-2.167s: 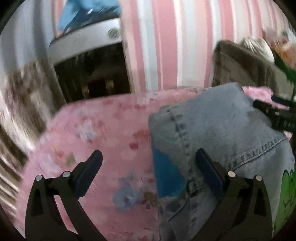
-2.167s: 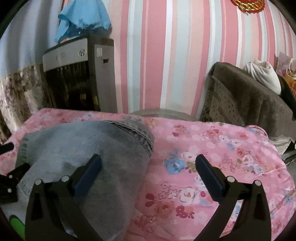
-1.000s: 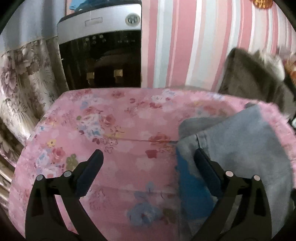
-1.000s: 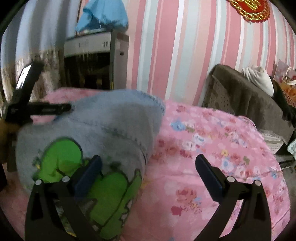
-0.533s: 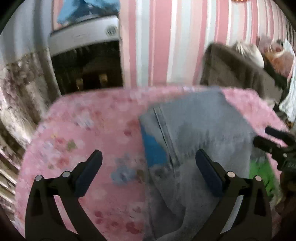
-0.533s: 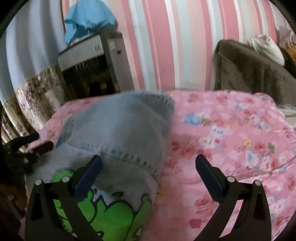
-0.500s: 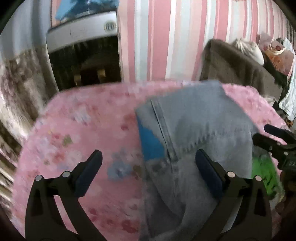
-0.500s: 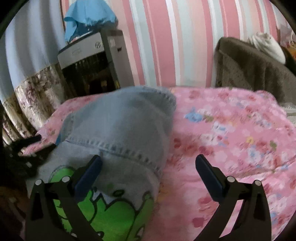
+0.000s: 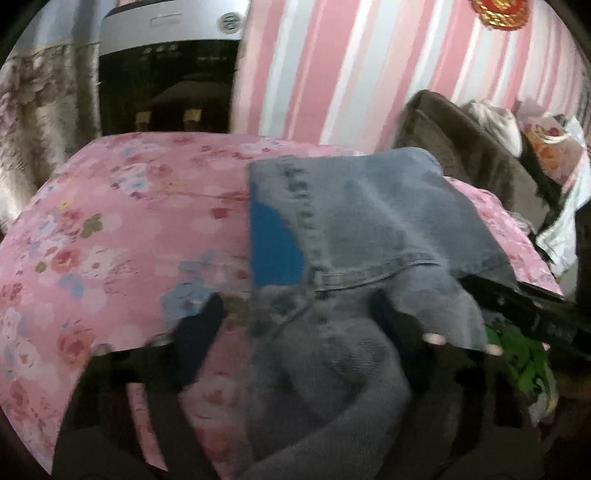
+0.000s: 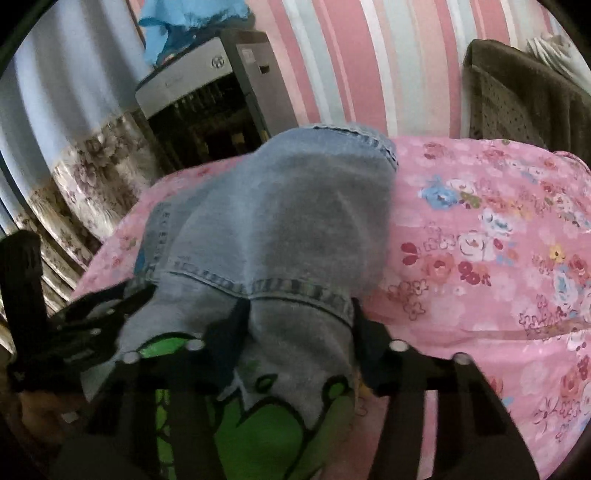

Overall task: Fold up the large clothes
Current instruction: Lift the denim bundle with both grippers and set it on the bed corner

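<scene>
A grey-blue denim garment [image 9: 369,229] with a blue patch and a green cartoon print lies folded on the pink floral bed cover [image 9: 110,221]. It also shows in the right wrist view [image 10: 280,229]. My left gripper [image 9: 299,325] has its jaws partly closed around the garment's near left edge. My right gripper [image 10: 299,325] has its jaws partly closed around the near right edge, over the green print [image 10: 266,424]. The frames are blurred, so I cannot tell whether either pair of jaws pinches the cloth. The right gripper also shows in the left wrist view [image 9: 532,306].
A grey and black appliance [image 9: 166,74] stands behind the bed by the striped wall. A brown cushion [image 9: 472,155] with piled cloth sits at the right. A floral curtain [image 10: 74,184] hangs at the left. A blue cloth [image 10: 184,22] lies on the appliance.
Both grippers have gone from wide open above the garment to partly closed around its near edge. The views have dropped closer to the cloth.
</scene>
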{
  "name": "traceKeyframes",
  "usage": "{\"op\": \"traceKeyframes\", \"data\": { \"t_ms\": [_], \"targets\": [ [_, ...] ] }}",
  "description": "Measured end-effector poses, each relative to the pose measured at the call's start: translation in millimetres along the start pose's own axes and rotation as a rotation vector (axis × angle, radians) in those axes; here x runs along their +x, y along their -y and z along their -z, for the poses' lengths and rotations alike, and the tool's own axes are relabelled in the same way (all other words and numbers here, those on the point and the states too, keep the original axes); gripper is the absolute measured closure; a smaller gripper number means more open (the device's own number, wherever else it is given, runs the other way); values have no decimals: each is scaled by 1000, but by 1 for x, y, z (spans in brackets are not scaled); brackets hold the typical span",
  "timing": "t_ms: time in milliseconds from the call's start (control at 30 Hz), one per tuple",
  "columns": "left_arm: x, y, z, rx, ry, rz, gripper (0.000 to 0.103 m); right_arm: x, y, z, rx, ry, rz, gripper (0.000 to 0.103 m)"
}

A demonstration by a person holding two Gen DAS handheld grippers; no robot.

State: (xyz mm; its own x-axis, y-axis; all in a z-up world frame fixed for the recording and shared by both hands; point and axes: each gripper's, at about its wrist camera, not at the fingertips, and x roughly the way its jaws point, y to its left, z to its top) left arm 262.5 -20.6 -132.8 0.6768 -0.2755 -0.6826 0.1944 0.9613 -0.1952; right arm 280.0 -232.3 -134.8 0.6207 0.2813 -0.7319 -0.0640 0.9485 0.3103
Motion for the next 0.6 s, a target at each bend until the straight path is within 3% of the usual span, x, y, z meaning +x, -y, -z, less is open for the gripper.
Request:
{"op": "traceKeyframes", "data": {
  "t_ms": [33,100,200,367,500,600],
  "targets": [
    [-1,6,0,14,8,8,50,-3,-1,-1,-6,11,-5,62],
    [-4,18,-2,30,28,-8,58,-12,-2,-5,-18,43,-23,70],
    [-5,36,-12,57,66,-40,70,-26,0,-19,-69,69,-33,73],
    [2,104,-42,112,116,1,70,-60,38,-55,-133,122,23,73],
    [30,164,-63,114,106,68,65,-87,109,-83,-192,134,107,73],
    [67,202,-67,133,65,38,62,-88,159,-88,-214,114,191,71]
  ]
}}
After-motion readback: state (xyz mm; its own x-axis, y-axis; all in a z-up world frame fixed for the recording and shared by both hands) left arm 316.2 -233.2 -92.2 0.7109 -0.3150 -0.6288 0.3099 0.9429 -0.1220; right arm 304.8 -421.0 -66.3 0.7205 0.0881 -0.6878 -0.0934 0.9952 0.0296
